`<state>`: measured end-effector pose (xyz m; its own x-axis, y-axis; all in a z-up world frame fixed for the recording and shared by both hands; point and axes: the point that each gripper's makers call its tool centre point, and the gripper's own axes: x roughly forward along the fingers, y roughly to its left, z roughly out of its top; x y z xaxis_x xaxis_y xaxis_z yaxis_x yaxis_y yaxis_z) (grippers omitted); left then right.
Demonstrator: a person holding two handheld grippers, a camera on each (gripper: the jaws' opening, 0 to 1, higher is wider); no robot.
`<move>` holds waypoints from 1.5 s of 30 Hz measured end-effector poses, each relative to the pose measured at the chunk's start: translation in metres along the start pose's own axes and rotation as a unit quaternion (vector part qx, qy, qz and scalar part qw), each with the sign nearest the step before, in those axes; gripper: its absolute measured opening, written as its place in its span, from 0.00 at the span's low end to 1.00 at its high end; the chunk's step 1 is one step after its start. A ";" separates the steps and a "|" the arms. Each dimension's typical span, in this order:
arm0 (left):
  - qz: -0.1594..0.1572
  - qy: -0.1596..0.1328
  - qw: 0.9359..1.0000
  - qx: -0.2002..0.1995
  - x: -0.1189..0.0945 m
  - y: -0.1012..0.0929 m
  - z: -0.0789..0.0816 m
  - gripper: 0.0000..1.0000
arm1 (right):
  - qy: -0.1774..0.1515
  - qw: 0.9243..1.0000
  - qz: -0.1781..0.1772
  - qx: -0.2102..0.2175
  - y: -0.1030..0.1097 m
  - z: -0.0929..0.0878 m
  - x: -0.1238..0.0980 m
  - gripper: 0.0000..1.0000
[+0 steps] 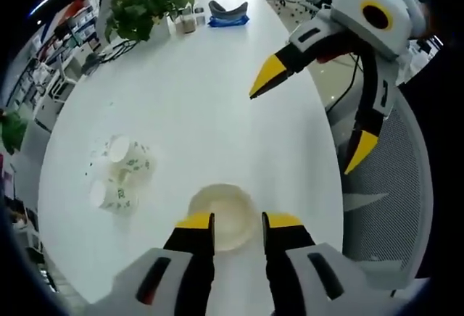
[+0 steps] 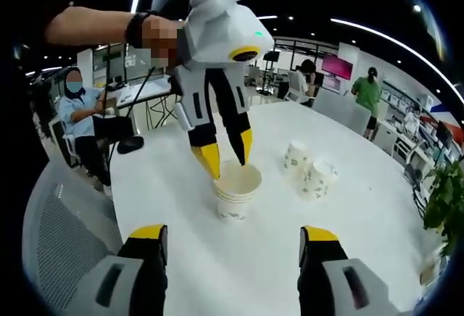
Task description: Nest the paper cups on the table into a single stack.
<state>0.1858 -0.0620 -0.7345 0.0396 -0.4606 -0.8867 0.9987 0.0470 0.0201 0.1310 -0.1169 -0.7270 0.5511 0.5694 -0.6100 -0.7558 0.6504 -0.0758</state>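
In my left gripper view, two loose paper cups (image 1: 119,173) lie on their sides on the white table (image 1: 196,98), well off to the left of my left gripper (image 1: 238,220) and a little ahead of it. Straight ahead, the stacked cups (image 1: 221,213) stand upright with the open mouth showing; my left jaws sit around the near rim, one tip outside the wall and the other over the mouth, parted only narrowly. Whether they actually pinch the rim I cannot tell. Up to the right, my right gripper (image 1: 312,120) hangs above the table edge with its jaws spread wide and nothing between them.

In my right gripper view, my right gripper (image 2: 232,235) has its jaws far apart, holding nothing. The stack (image 2: 236,190) stands just ahead, between the two tips' lines, with the left gripper (image 2: 228,155) coming down onto its rim. The loose cups (image 2: 310,169) lie farther ahead to the right.
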 end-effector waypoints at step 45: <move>0.102 -0.182 0.960 -0.187 -0.046 0.007 -0.027 0.60 | 0.000 1.000 0.004 0.009 0.002 0.007 0.013 0.73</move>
<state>0.1900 -0.0168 -0.7063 0.3090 -0.6843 -0.6605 0.8902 0.4526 -0.0524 0.1387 -0.1050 -0.7298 0.5456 0.5747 -0.6100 -0.7533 0.6552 -0.0564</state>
